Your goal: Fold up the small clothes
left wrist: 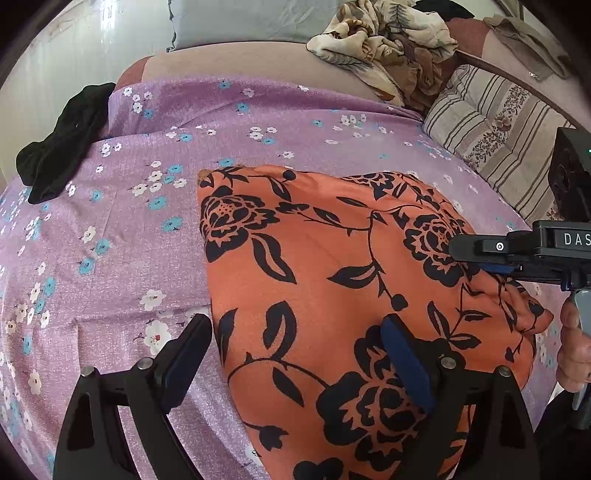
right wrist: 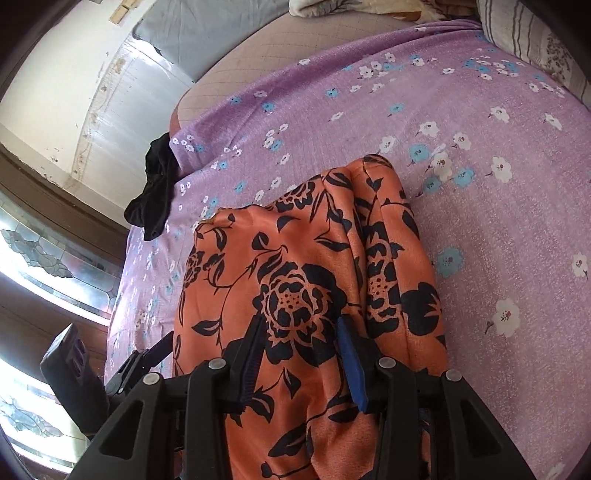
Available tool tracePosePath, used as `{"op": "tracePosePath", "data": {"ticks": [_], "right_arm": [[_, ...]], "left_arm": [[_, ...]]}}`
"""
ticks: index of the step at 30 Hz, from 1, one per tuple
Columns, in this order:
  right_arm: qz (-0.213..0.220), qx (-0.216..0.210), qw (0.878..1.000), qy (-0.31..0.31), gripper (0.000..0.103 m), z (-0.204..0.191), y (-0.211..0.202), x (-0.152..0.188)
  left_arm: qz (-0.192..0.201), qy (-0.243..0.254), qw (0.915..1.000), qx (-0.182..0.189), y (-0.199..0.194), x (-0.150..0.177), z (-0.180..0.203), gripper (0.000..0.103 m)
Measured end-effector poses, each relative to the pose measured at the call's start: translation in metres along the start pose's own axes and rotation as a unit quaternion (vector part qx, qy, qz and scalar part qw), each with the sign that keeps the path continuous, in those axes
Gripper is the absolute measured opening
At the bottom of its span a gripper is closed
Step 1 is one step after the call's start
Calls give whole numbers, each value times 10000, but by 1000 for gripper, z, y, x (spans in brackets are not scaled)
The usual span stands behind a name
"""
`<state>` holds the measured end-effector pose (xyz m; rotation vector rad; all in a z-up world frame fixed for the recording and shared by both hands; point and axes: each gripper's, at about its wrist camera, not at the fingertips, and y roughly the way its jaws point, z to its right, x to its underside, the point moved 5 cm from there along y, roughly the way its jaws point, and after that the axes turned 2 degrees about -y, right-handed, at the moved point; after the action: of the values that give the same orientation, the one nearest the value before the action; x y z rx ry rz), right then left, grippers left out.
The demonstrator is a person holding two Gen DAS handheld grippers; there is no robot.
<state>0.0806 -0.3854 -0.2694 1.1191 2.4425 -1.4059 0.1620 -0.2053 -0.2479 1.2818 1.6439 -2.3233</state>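
An orange garment with black flowers lies on the purple flowered sheet. My left gripper stands open over the garment's near left edge. One finger is over the sheet and the other over the cloth, neither gripping. My right gripper is shut on a bunched fold of the orange garment, which rises between its pads. From the left wrist view the right gripper reaches in from the right edge, a hand on its grip. The left gripper shows at lower left of the right wrist view.
A black garment lies at the sheet's far left edge. A striped pillow, a crumpled beige leaf-print cloth and a grey pillow sit at the back. Beyond the bed's left side are a wall and a window.
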Motion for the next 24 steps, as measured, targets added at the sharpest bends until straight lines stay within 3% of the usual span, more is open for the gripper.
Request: {"op": "tracePosePath", "data": {"ticks": [5,8,11,24], "right_arm": [[130,-250,9996,76,44,2,-11,-4],[341,-389,9986,133,53,6,-23,-9],[518,-483,9972,244,55,12,-33,-14],[556,-395,9963,524,57,32,-39,-18]], "left_arm": [[13,25,10000,-16,-1,0,0,93],[17,41,10000,-28,-1,0,1,93],[9,31,10000,-16,0,0,1,93],[-2,18,10000,-5,1,-1,1,93]]}}
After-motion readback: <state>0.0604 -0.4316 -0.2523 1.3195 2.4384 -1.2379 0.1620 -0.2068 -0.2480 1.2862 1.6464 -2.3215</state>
